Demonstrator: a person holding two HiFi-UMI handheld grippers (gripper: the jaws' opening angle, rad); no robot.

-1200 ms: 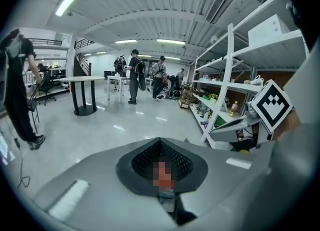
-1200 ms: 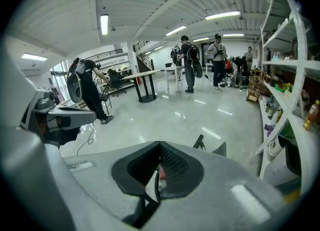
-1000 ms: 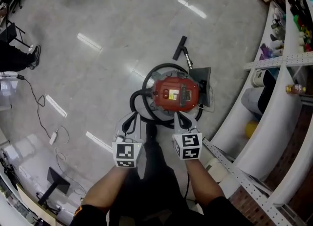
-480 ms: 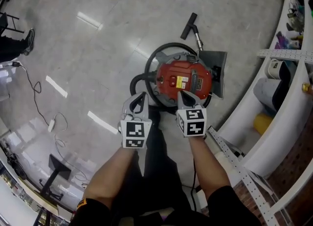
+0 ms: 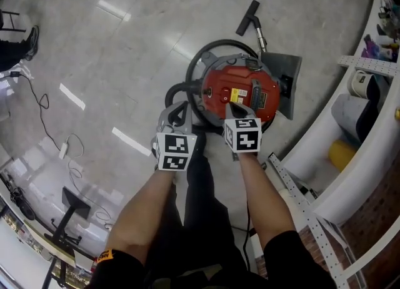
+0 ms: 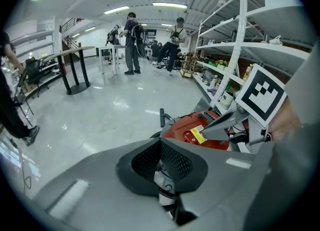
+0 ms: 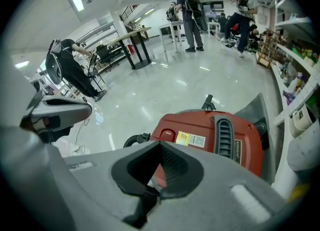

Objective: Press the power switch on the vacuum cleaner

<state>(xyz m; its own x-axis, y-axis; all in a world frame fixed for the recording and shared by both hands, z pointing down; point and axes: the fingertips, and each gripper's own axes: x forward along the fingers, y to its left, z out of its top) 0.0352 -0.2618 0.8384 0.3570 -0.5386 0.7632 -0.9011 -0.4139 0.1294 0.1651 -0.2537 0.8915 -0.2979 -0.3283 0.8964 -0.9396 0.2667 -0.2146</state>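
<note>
The red vacuum cleaner (image 5: 245,91) stands on the floor ahead of me, a black hose (image 5: 199,67) looped round it. On its top, left of a yellow sticker, is a red switch (image 7: 167,135). My right gripper (image 5: 232,107) is shut, and its tip lies over the near edge of the red top, close to the switch. In its own view the right gripper (image 7: 160,144) points at the vacuum (image 7: 220,135). My left gripper (image 5: 175,116) is shut too and hangs over the hose, left of the vacuum. The left gripper (image 6: 160,140) holds nothing.
White shelving (image 5: 350,131) with goods curves along the right. A grey plate (image 5: 286,81) and a floor nozzle (image 5: 248,17) lie beyond the vacuum. A cable (image 5: 44,103) and power strip (image 5: 64,150) run along the floor at left. People (image 6: 132,40) stand far off.
Both grippers have moved forward toward the vacuum. The right gripper's tip went from just short of the red body to over its near edge.
</note>
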